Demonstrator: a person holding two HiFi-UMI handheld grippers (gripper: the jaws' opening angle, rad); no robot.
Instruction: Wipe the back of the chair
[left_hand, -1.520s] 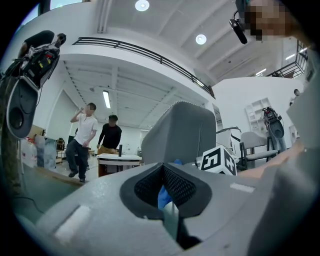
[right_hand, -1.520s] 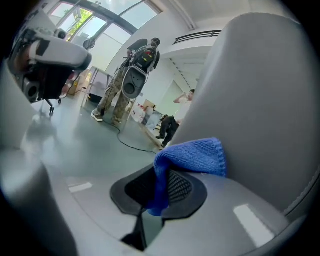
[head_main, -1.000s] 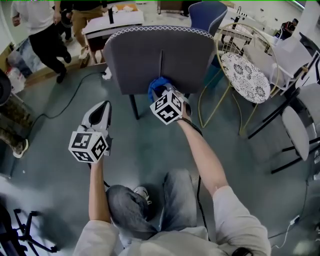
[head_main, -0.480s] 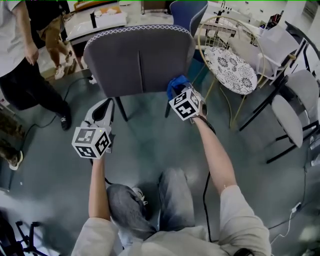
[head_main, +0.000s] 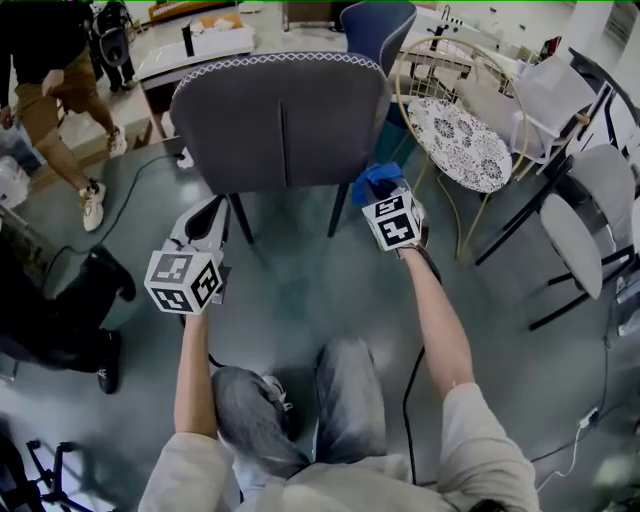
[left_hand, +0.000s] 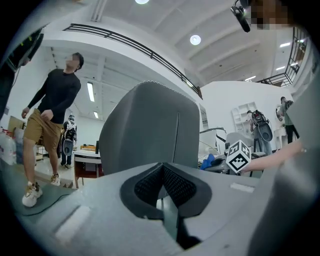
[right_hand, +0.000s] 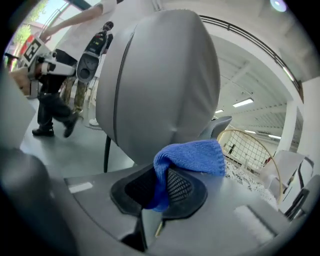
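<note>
The right gripper (head_main: 381, 193) is clenched on a blue cloth (head_main: 374, 180), and its own view shows why the hold works: the 2 jaws pinch 1 folded edge (right_hand: 159, 190) so that the rest of the cloth (right_hand: 192, 154) bunches out in front as a soft pad, leaving fabric rather than plastic to meet the upholstery. That pad sits just beside the lower right corner of the grey chair back (head_main: 280, 120), which fills the right gripper view (right_hand: 160, 80) beyond the cloth. From these angles I cannot tell whether the cloth touches the corner or hangs just off it. The chair stands upright with its back facing the person, so the whole surface is reachable from a crouch. The left gripper (head_main: 203, 222) hangs low and well apart from the chair, its jaws pressed together on nothing (left_hand: 162, 187), seemingly parked where it cannot snag the backrest (left_hand: 150, 130). A gold wire chair (head_main: 465, 140) stands near on the right, so a wide sweep that way risks a bump.
</note>
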